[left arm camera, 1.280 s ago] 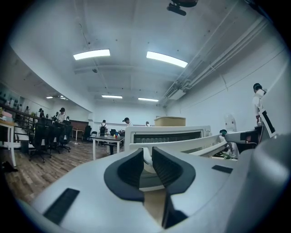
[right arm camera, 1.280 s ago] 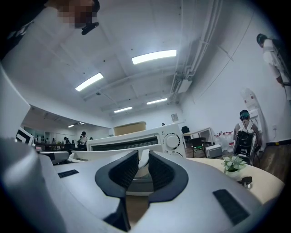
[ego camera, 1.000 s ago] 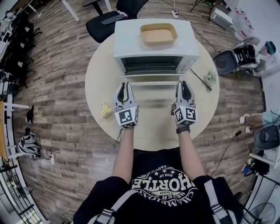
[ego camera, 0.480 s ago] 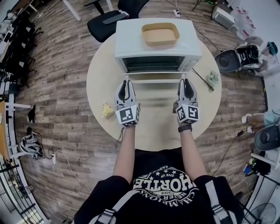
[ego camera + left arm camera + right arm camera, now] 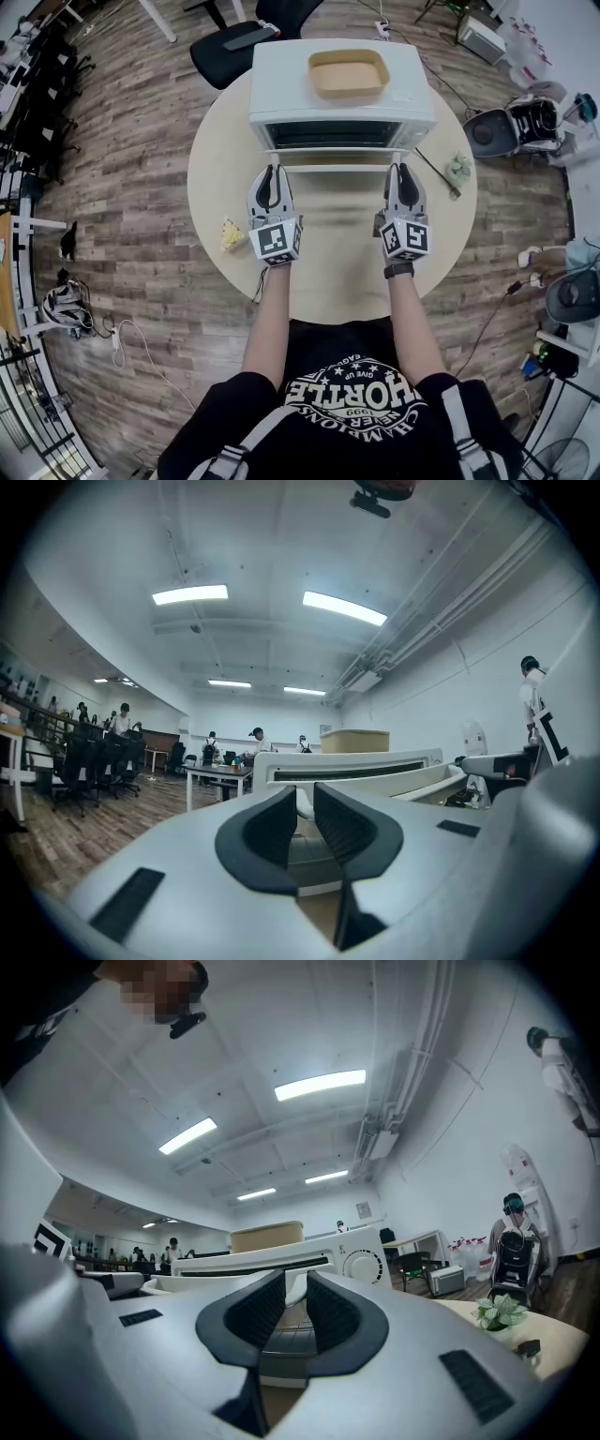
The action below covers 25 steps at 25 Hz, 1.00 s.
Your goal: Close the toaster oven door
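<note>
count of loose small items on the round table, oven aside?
3: a yellow item near the left edge of the table, a green sprig near the right edge, a thin dark stick beside it. The oven may hide more.

On the tabletop [image 5: 328, 267], the toaster oven [image 5: 281, 94] stands at the far edge with a tray [image 5: 349, 73] on top. An office chair [image 5: 230, 47] stands behind it.

- The left gripper [image 5: 272, 171] has edged slightly toward the table's far edge, so its tips now lie at the left end of the open toaster oven door [image 5: 337, 159].
- The right gripper [image 5: 403, 169] has edged forward likewise, at the door's right end.
</note>
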Each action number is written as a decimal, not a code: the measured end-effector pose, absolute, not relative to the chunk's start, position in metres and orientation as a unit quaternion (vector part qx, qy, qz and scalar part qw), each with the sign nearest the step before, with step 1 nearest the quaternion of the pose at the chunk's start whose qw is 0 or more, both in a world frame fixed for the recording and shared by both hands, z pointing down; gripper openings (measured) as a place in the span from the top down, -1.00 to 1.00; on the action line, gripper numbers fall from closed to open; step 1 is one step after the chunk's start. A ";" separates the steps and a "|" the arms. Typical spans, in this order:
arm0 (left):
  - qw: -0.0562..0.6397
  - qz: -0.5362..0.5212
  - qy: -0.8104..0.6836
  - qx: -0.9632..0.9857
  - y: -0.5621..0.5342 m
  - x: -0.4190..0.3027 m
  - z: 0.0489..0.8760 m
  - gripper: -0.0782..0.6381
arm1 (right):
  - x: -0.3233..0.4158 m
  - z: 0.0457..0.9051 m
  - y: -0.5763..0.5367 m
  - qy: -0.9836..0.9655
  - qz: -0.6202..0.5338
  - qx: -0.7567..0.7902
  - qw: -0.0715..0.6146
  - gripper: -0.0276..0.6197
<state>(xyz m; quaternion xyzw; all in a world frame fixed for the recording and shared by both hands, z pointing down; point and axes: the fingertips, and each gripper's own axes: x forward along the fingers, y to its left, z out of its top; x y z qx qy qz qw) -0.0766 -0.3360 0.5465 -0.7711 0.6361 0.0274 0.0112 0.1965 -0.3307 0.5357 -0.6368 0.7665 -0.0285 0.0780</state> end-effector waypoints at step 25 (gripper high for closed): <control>0.011 0.045 0.629 -0.776 -0.367 -0.078 0.530 0.58 | 0.196 0.519 -0.360 0.758 -0.018 -0.645 0.101 0.68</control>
